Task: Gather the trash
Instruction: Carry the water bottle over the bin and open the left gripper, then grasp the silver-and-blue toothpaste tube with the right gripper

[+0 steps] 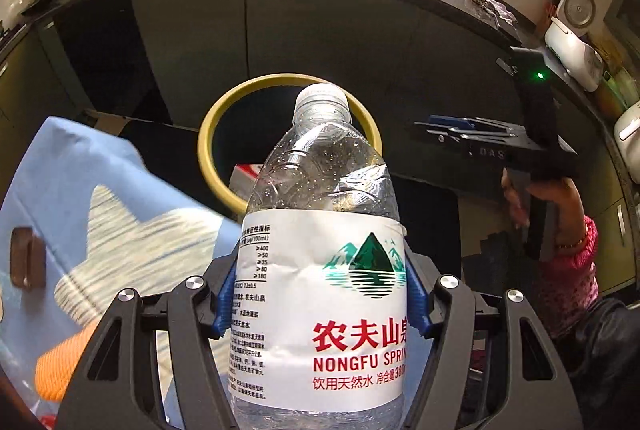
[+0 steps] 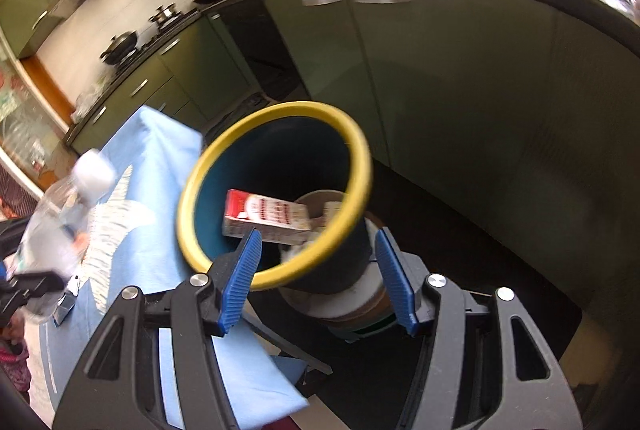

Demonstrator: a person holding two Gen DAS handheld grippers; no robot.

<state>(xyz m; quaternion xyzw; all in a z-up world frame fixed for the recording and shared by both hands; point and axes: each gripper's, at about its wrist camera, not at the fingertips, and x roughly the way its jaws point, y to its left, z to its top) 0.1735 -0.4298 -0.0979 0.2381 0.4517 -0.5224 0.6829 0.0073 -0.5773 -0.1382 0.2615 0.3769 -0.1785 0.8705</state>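
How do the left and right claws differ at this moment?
The left claw is shut on the water bottle; the right claw is open and holds nothing. The left carries the bottle toward the yellow-rimmed bin; the right points down into the bin's mouth. Both have blue ribbed pads.

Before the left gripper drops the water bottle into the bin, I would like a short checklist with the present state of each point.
1. Left gripper grips the water bottle: ok, blue pads press both sides of the label.
2. Bottle cap on: ok.
3. Trash bin mouth open: ok, yellow rim unobstructed.
4. Room inside bin: ok, only a red-and-white carton and some paper show.
5. Right gripper out of the way: not ok, it is open and empty just in front of the rim.
6. Bottle over the bin mouth: cannot tell.
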